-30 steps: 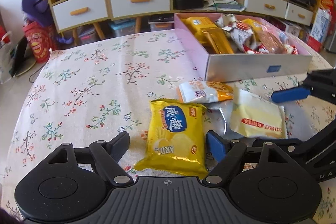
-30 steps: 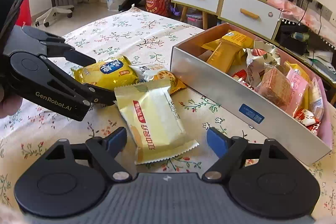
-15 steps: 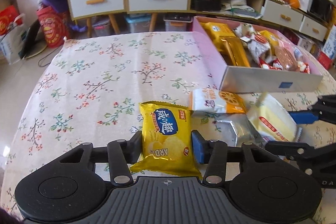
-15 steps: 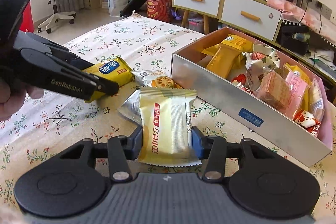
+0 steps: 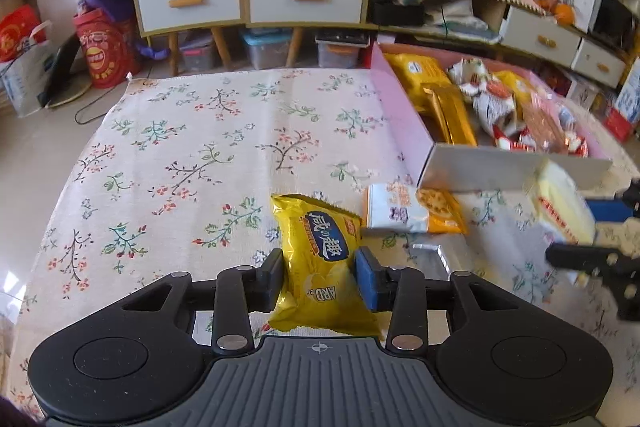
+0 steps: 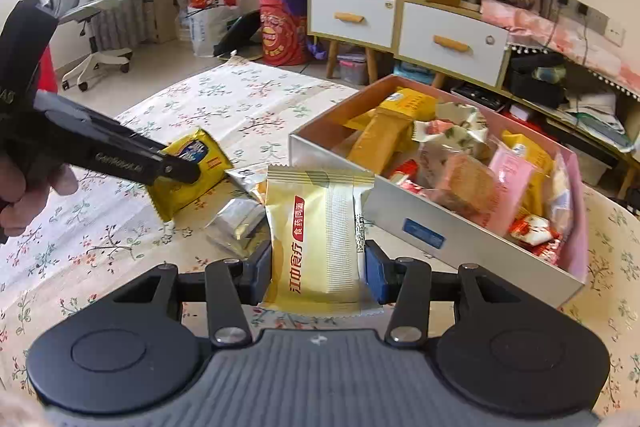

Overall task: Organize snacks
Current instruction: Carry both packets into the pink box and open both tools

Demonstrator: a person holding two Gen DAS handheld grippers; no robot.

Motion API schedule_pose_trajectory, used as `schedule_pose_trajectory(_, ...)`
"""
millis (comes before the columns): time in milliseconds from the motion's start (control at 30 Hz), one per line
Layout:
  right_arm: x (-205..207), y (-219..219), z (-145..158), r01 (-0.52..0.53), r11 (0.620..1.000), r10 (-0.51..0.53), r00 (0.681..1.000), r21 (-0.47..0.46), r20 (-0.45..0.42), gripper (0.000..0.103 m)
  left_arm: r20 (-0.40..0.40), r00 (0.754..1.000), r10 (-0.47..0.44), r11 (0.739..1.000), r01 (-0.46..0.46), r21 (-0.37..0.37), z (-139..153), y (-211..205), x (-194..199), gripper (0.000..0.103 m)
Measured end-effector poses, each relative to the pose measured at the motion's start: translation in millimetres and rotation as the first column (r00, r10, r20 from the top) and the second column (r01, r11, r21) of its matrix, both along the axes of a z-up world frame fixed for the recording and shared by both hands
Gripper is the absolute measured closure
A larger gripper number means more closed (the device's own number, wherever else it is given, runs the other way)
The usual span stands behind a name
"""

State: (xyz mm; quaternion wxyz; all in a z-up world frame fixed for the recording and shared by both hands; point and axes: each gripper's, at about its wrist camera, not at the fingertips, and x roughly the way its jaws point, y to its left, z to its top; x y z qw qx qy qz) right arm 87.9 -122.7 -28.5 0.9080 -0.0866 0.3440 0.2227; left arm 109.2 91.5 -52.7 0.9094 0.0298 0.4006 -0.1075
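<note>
Snacks: two gripped (image 5: 318,263) (image 6: 320,239), two loose (image 5: 412,215) (image 5: 430,257)

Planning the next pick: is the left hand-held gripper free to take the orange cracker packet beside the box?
Probably not yet: the left hand-held gripper is shut on the yellow chip bag. The orange cracker packet lies uncovered.

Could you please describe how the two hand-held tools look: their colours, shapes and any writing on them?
The left tool and the right tool look alike: matte black linkage arms with silver pivot pins, blue pads on the fingertips, and a grey ribbed body between two round black discs. White lettering, too blurred to read here, runs along one left arm.
</note>
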Motion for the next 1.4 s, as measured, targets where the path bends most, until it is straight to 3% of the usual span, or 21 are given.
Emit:
schedule_pose_trajectory(67,3.0,-2.9,-0.4,0.009,1.000,-0.009,1.000,-0.002,-0.006,0.059,0.002,1.000,-0.015,0.999,0.015,0.044,-4.3,-5.7,-1.7,0.047)
schedule_pose_trajectory(167,4.7,-2.4,-2.5,0.017,1.000,-0.017,1.000,-0.013,-0.016,0.059,0.020,0.998,-0.052,0.985,0.048,0.167,-11.6,-21.1,-5.1,0.037)
schedule_pose_trajectory(233,5.2,-2.2,-3.3,0.020,1.000,-0.020,1.000,-0.014,-0.019,0.059,0.052,0.996,-0.072,0.972,0.058,0.228,-13.2,-28.5,-7.5,0.036)
schedule_pose_trajectory(333,5.0,-2.5,-3.5,0.018,1.000,-0.018,1.000,-0.015,-0.018,0.059,0.055,0.996,-0.070,0.968,0.055,0.243,-12.3,-33.4,-5.6,0.040)
schedule_pose_trajectory(367,5.0,-2.3,-3.4,0.017,1.000,-0.017,1.000,-0.015,-0.017,0.059,0.049,0.996,-0.069,0.971,0.055,0.234,-11.7,-33.9,-4.6,0.052)
schedule_pose_trajectory(433,4.1,-3.2,-3.0,0.018,1.000,-0.018,1.000,-0.013,-0.016,0.059,0.033,0.998,-0.054,0.975,0.046,0.215,-9.2,-33.9,-2.0,0.055)
schedule_pose_trajectory(633,2.7,-10.3,3.2,0.031,1.000,-0.031,1.000,0.003,-0.001,0.059,0.020,1.000,-0.015,0.987,0.012,0.160,-3.7,-29.0,-0.1,0.056)
schedule_pose_trajectory(1000,14.2,-40.8,19.8,0.145,0.988,-0.148,0.988,0.055,0.044,0.059,0.082,0.996,0.040,0.997,-0.045,0.065,33.0,-30.5,-0.9,0.055)
schedule_pose_trajectory(1400,42.9,-90.0,20.3,0.376,0.909,-0.384,0.923,0.179,0.011,0.059,0.110,0.994,0.016,0.999,-0.011,-0.041,57.0,-74.1,30.3,0.055)
